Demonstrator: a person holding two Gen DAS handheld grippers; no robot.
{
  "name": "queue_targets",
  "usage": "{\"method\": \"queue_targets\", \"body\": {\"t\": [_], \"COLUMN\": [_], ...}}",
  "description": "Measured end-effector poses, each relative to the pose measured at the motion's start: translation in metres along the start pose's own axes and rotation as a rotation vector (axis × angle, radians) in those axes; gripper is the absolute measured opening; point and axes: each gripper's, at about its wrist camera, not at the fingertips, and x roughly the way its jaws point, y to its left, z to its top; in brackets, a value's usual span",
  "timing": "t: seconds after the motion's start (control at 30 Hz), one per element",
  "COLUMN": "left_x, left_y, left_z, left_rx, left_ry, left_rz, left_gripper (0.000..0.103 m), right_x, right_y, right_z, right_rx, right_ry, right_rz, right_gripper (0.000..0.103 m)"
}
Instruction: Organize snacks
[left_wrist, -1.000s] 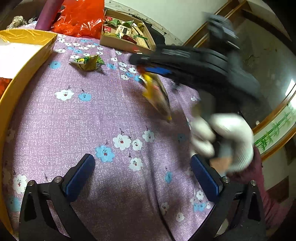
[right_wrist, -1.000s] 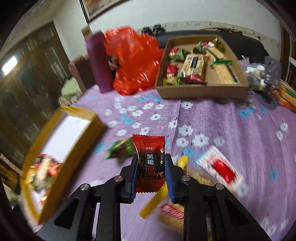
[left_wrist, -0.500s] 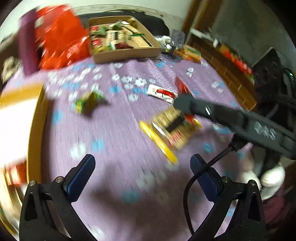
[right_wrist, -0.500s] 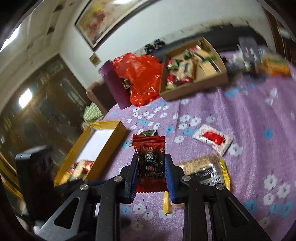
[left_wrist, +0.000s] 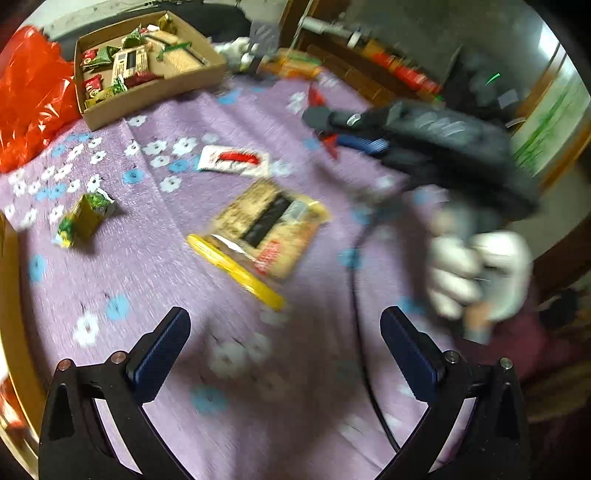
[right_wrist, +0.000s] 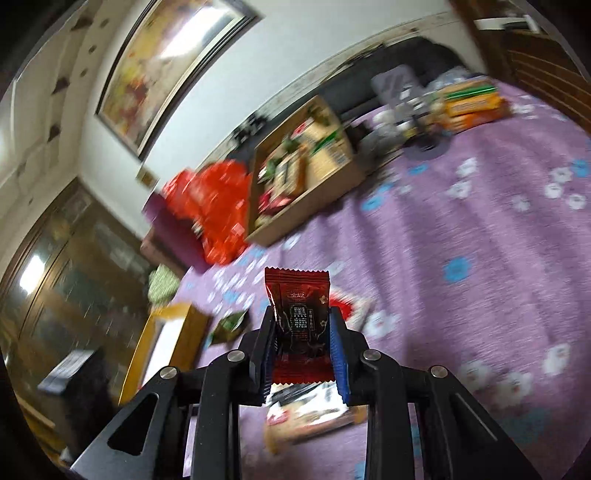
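- Your right gripper's fingers stayed clamped on the red packet; your left gripper's fingers gaped wide, empty.
- You had swung the packet from above the biscuit pack toward the cardboard box, ready to drop in.

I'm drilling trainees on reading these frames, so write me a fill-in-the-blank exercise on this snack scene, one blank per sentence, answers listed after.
1. The right gripper is shut on a ____ packet.
2. The left gripper holds nothing; its jaws are ____.
3. The cardboard box of snacks sits next to a red plastic ____.
4. The hand on the right gripper wears a ____ glove.

Missing words: red; open; bag; white
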Motion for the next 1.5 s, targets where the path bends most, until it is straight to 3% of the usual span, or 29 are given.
{"method": "queue_targets", "body": {"t": [0.07, 0.13, 0.23, 0.37, 0.53, 0.73, 0.77, 0.9, 0.93, 0.97, 1.0, 1.03, 1.07, 1.27, 1.3, 1.5], "left_x": [-0.027, -0.049, -0.057, -0.026, 0.019, 0.045, 0.050, 0.050, 0.049, 0.046, 0.043, 0.040, 0.037, 0.032, 0.030, -0.001], "left_y": [0.011, 0.032, 0.065, 0.093, 0.103, 0.118, 0.118, 0.117, 0.116, 0.112, 0.110, 0.109, 0.105, 0.092, 0.089, 0.068], "left_z": [0.003, 0.014, 0.035, 0.055, 0.067, 0.066, 0.065, 0.062, 0.061, 0.060, 0.058, 0.057, 0.056, 0.047, 0.044, 0.024], "left_rx": [-0.048, -0.122, -0.178, -0.191, -0.161, -0.175, -0.151, -0.145, -0.148, -0.144, -0.139, -0.143, -0.133, -0.127, -0.133, -0.177], "left_ry": [-0.065, -0.144, -0.209, -0.150, -0.066, -0.016, -0.011, -0.023, -0.029, -0.041, -0.048, -0.055, -0.057, -0.071, -0.076, -0.145], "left_rz": [-0.003, 0.061, 0.248, 0.382, 0.463, 0.476, 0.517, 0.532, 0.540, 0.554, 0.523, 0.495, 0.514, 0.492, 0.483, 0.385], "left_gripper": [0.103, 0.103, 0.103, 0.103, 0.103, 0.103, 0.103, 0.102, 0.099, 0.087, 0.054, 0.051, 0.047, 0.045, 0.040, 0.028], "right_x": [-0.003, -0.004, 0.002, 0.009, 0.015, 0.021, 0.021, 0.022, 0.022, 0.022, 0.023, 0.024, 0.024, 0.025, 0.025, 0.024], "right_y": [-0.005, -0.008, -0.004, 0.010, 0.020, 0.020, 0.020, 0.021, 0.022, 0.022, 0.022, 0.022, 0.022, 0.023, 0.024, 0.034], "right_z": [0.003, 0.004, -0.001, -0.010, -0.015, -0.016, -0.016, -0.017, -0.017, -0.018, -0.018, -0.018, -0.019, -0.019, -0.020, -0.025], "right_rx": [0.018, 0.033, 0.021, -0.039, -0.087, -0.084, -0.084, -0.089, -0.091, -0.093, -0.095, -0.095, -0.097, -0.114, -0.120, -0.174], "right_ry": [-0.018, -0.022, -0.002, 0.024, 0.038, 0.061, 0.062, 0.068, 0.070, 0.072, 0.074, 0.076, 0.076, 0.076, 0.075, 0.067], "right_rz": [-0.010, -0.009, -0.008, -0.013, -0.019, -0.013, -0.012, -0.010, -0.011, -0.013, -0.015, -0.015, -0.017, -0.034, -0.037, -0.035], "right_gripper": [0.027, 0.027, 0.027, 0.027, 0.028, 0.028, 0.028, 0.028, 0.029, 0.029, 0.029, 0.029, 0.029, 0.028, 0.028, 0.027]}}
